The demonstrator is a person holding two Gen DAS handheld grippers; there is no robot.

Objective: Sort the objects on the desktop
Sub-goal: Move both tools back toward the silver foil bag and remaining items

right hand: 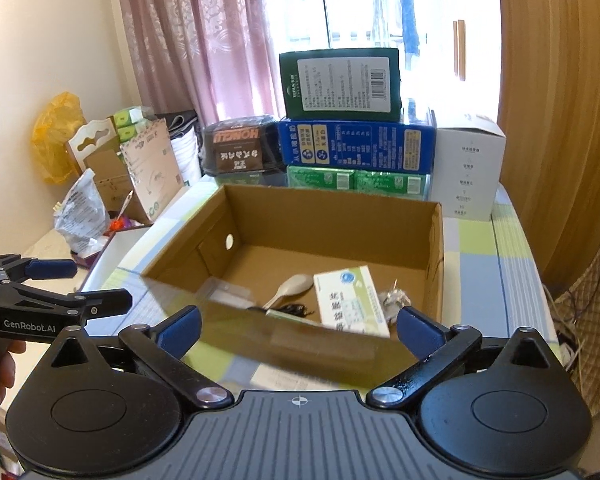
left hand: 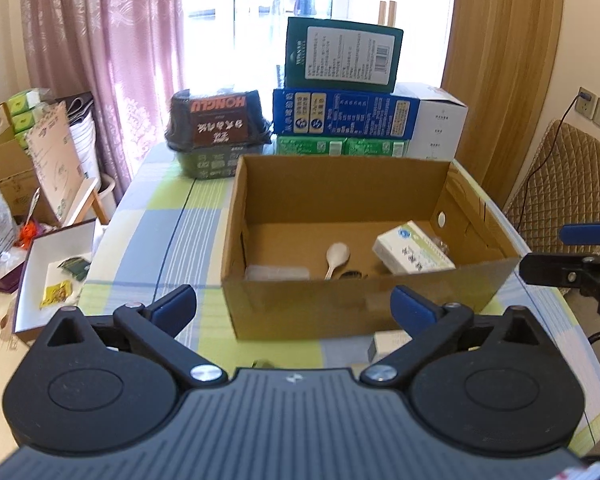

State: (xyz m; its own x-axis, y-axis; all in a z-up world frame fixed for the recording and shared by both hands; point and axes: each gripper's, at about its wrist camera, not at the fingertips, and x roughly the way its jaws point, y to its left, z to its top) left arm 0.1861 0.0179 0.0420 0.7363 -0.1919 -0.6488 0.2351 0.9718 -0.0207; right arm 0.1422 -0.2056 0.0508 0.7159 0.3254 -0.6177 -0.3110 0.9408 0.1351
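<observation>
Two grippers in view, both with fingers spread wide and holding nothing. Left gripper (left hand: 294, 308) hovers above the near edge of the table (left hand: 156, 216), just short of the near wall of the cardboard box (left hand: 428, 178). Right gripper (right hand: 298, 328) hangs over the same near wall, toward the box's right end; its fingers also show at the right edge of the left wrist view (left hand: 572, 252), apart.

Box stands open-topped in the middle of the table, on a checked cloth of green, blue and white. Inside, on the floor of the box: a white plastic spoon (left hand: 336, 258) near the middle, bowl pointing to the far wall; a white medicine carton (left hand: 414, 254) with green print toward the right wall, tilted; a clear flat plastic piece (left hand: 278, 272) at the near left corner; a small dark item (right hand: 296, 310) just beside the spoon handle, too blurred to name; something crinkled and clear (right hand: 396, 300) between carton and right wall.

Outside the box, by the table's near edge, a small white carton (left hand: 392, 346) lies flat, partly hidden by the left gripper's right finger.

Far edge of table: stacked boxes, dark green (left hand: 342, 54) on blue (left hand: 344, 114) on green packs (left hand: 342, 147); black food trays (left hand: 218, 124) to the left.
</observation>
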